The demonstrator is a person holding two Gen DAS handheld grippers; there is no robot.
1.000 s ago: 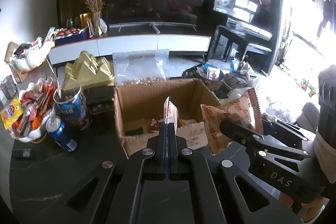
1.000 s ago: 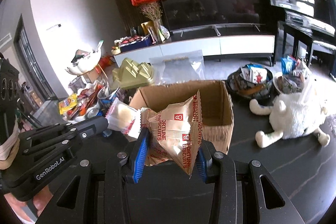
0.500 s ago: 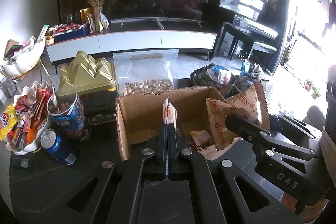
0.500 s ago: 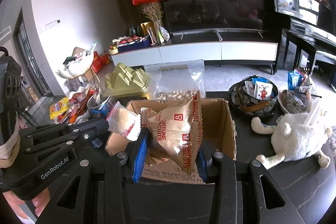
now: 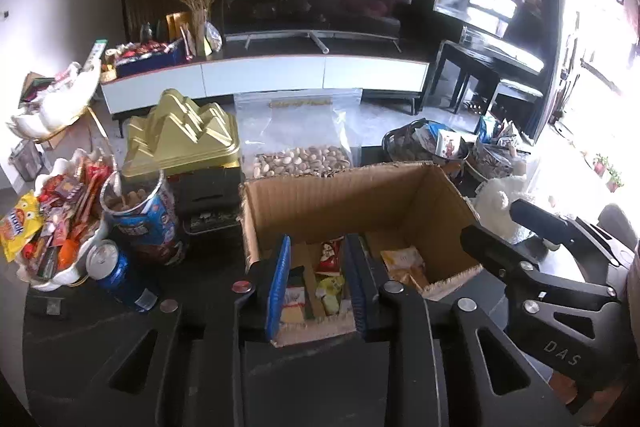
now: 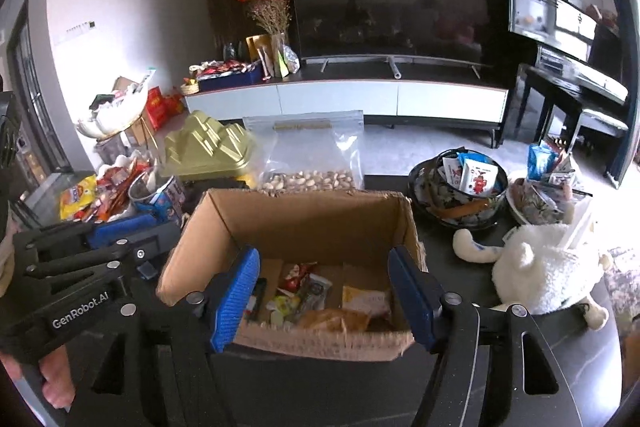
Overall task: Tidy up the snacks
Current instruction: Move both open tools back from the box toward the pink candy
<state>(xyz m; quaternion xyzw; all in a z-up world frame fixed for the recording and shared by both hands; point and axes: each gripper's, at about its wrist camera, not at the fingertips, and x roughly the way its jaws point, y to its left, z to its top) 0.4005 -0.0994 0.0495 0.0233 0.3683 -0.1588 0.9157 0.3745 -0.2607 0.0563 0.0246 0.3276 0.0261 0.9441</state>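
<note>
Now your left gripper (image 5: 316, 287) has its jaws opening, narrow and empty, while your right gripper (image 6: 324, 297) spreads wider, also empty, both above the cardboard box (image 6: 304, 223). Down inside lie the snack packets (image 6: 320, 301). Beyond it, a clear bag of pistachios (image 6: 308, 179); right, a black bowl (image 6: 452, 199) of sachets.

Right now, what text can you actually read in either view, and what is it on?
"GenRobot.AI": side of the left gripper.
"DAS": side of the right gripper.
Yellow bag: partial lettering, not readable.
Blue tub, blue can, packets in the box: print too small or blurred.
</note>
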